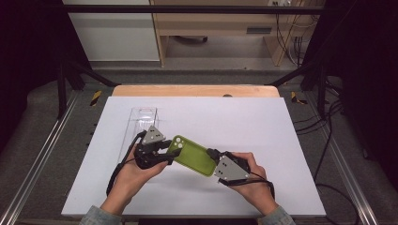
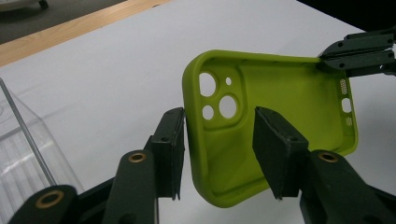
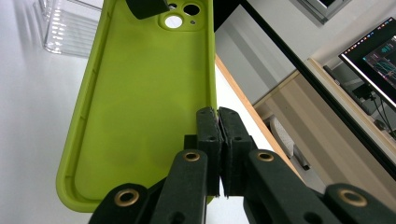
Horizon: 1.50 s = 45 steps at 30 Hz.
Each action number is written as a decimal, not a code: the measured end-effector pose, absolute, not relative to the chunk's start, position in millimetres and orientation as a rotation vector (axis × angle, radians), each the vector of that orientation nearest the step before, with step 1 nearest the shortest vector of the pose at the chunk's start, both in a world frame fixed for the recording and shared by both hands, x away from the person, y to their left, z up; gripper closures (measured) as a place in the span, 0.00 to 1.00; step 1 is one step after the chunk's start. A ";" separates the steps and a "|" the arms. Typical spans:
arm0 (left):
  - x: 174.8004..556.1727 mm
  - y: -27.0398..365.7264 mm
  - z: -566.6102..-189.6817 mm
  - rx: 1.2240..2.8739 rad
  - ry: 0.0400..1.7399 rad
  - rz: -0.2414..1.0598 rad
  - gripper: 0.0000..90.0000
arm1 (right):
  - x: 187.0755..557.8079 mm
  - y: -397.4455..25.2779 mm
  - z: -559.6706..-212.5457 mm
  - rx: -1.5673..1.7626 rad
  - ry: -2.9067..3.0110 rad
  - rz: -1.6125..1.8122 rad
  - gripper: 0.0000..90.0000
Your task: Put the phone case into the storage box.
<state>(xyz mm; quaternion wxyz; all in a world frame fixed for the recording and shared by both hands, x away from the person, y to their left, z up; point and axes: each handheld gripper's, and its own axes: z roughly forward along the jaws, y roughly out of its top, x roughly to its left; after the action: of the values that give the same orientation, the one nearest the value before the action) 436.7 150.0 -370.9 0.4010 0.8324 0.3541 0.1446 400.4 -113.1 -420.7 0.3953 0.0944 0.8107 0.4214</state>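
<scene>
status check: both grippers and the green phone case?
Right gripper shut on green phone case wall. Left gripper open, jaws straddling camera-hole end, not clamped. Case held above table. Clear box behind, apart.

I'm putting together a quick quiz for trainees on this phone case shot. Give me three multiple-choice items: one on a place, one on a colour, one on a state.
1. Where is the clear box?
A. Behind the left claw
B. Beside the right claw
C. At the table's right edge

2. What colour is the phone case?
A. Blue
B. Lime green
C. Red

3. How is the right claw set?
A. Wide open
B. Lying loose on the table
C. Shut on the case's side wall

Answers:
1 A, the high view shows the box just beyond that claw.
2 B, green in every view.
3 C, the right gripper view shows the jaws pinched together on the wall.
</scene>
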 end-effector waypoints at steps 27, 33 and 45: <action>438.3 156.0 -369.9 2.096 0.930 0.339 0.79 | 402.6 -112.3 -426.5 0.249 2.074 1.072 0.98; 438.1 156.9 -368.4 2.092 0.929 0.328 0.82 | 403.3 -112.4 -428.2 0.252 2.075 1.071 0.98; 436.3 157.0 -364.5 2.083 0.918 0.299 0.88 | 406.1 -113.5 -433.2 0.269 2.084 1.067 0.98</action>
<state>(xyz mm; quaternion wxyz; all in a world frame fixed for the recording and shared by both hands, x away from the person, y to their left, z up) 436.3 157.0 -364.5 0.4106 0.8273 0.3645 0.1189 406.1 -113.5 -433.2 0.3824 0.1053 0.8171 0.4184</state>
